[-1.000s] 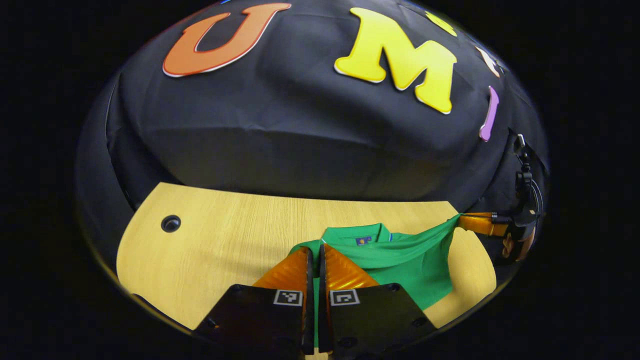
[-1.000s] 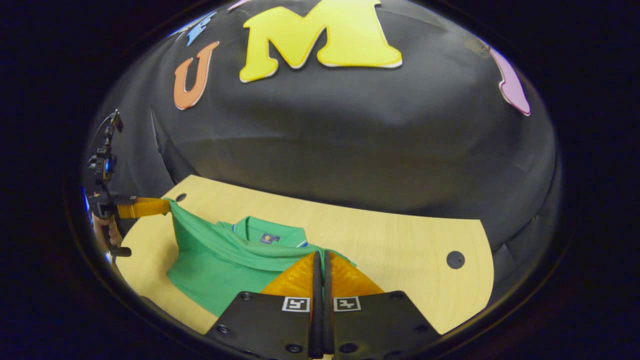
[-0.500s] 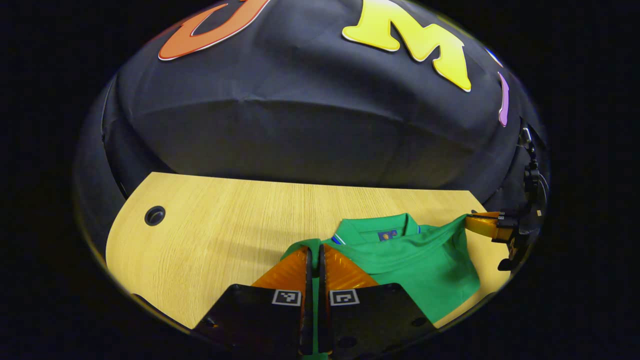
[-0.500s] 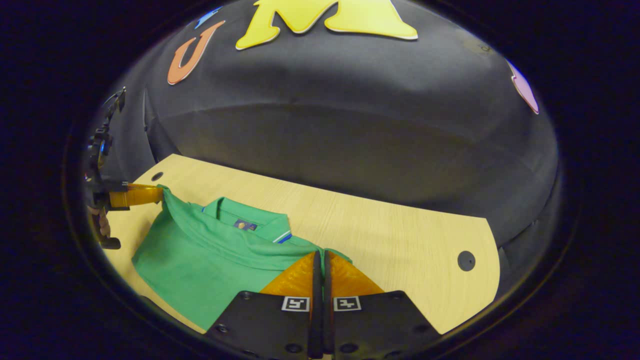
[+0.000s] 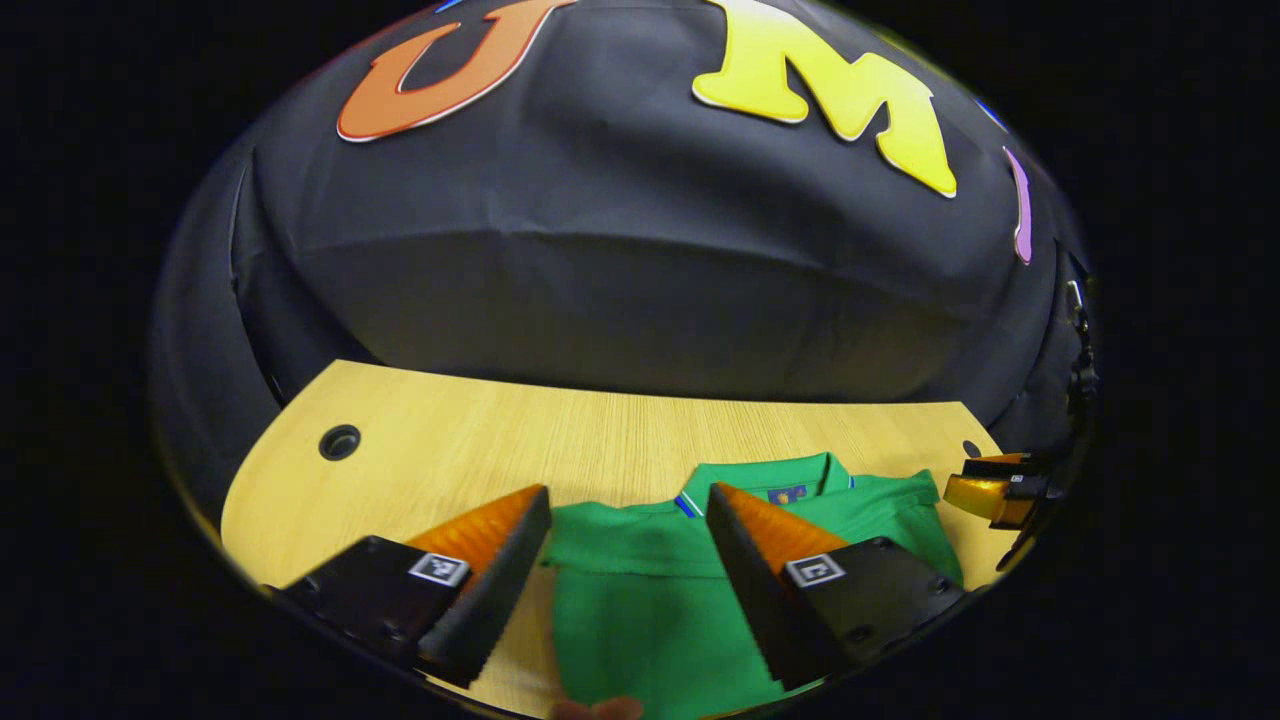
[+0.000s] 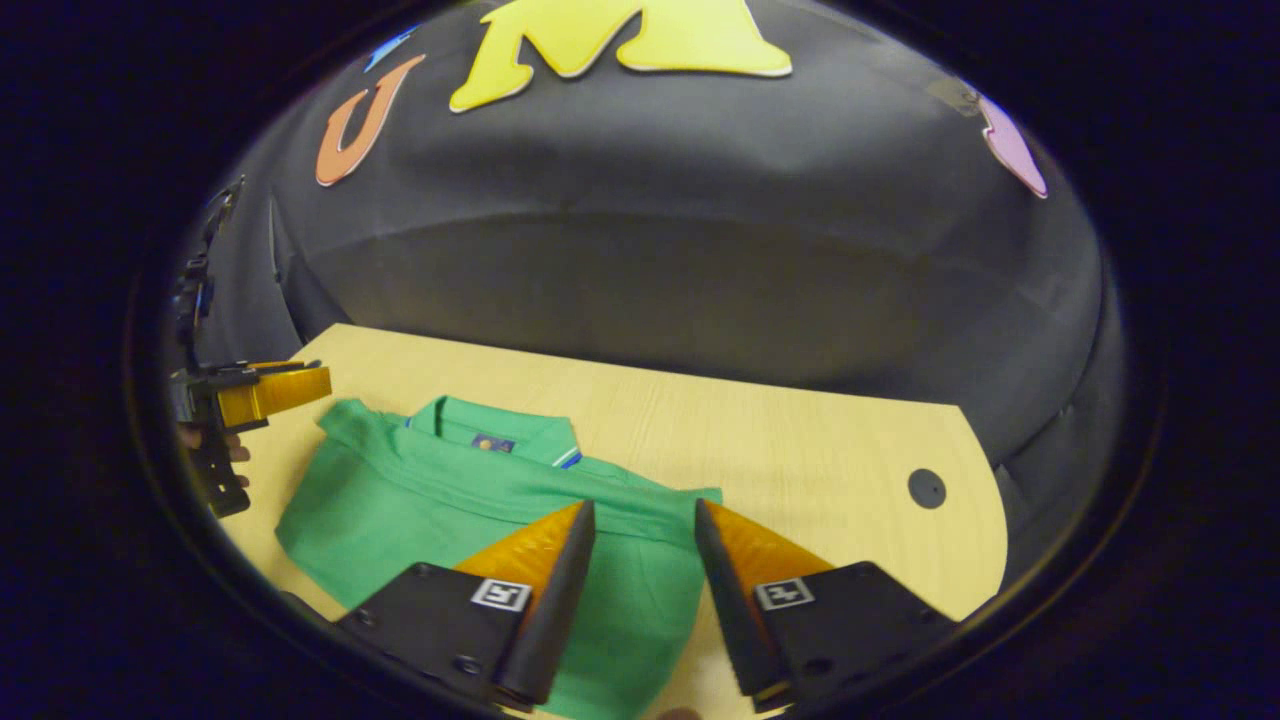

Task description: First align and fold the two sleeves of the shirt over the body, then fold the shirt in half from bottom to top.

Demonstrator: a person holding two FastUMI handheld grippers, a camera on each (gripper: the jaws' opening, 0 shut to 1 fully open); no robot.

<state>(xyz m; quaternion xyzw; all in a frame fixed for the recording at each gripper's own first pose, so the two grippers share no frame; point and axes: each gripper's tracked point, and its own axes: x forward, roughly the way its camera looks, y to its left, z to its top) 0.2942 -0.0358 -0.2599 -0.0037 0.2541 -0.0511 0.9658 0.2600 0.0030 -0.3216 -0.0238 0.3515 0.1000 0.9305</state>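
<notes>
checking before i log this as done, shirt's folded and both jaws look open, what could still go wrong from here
The folded edge of the shirt lies just under the right gripper and left gripper, between their open jaws; pulling back low might snag and undo the fold. The top layer sits short of the collar and looks slightly skewed, so it may need squaring.

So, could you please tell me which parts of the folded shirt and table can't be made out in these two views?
- Shirt: in the left gripper view its near edge runs off the bottom; the open left gripper covers part of each side.
- Collar label: too small in the right gripper view.
- Table: near edge hidden behind the open right gripper.
</notes>
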